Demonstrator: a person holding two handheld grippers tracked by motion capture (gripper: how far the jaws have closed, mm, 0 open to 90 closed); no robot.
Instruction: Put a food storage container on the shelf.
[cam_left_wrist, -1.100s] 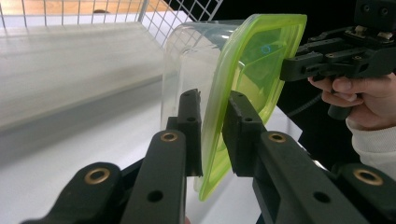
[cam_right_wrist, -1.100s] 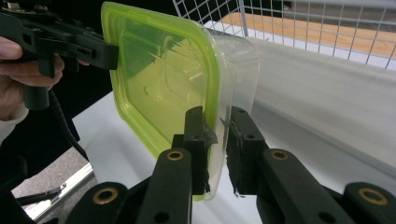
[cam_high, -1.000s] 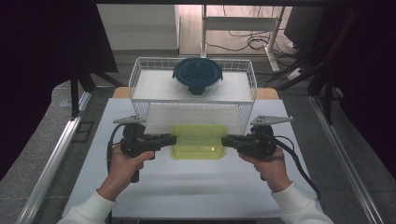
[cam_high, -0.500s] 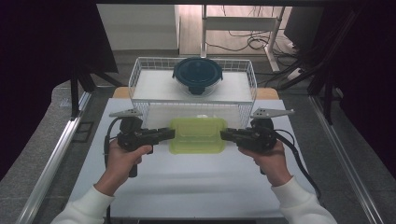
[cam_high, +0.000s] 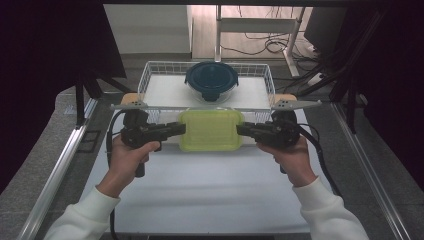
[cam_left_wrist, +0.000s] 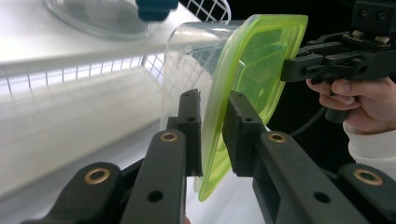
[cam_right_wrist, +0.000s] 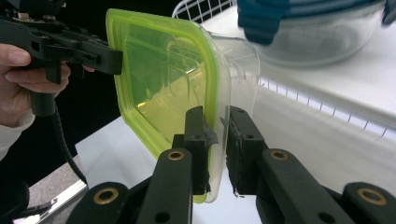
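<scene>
Green-lidded container (cam_high: 210, 130) raised nearer wire basket (cam_high: 150, 75), round lidded bowl (cam_high: 211, 80) inside

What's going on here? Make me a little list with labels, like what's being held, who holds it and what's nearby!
Held thing: clear plastic container with a yellow-green lid
Left gripper: jaws clamped on the container's left edge
Right gripper: jaws clamped on its right edge
Container's place: lifted above the white table, just in front of the basket
Nearby: white wire basket holding a round glass bowl with a dark blue lid
Hands: one on each gripper, white sleeves
</scene>
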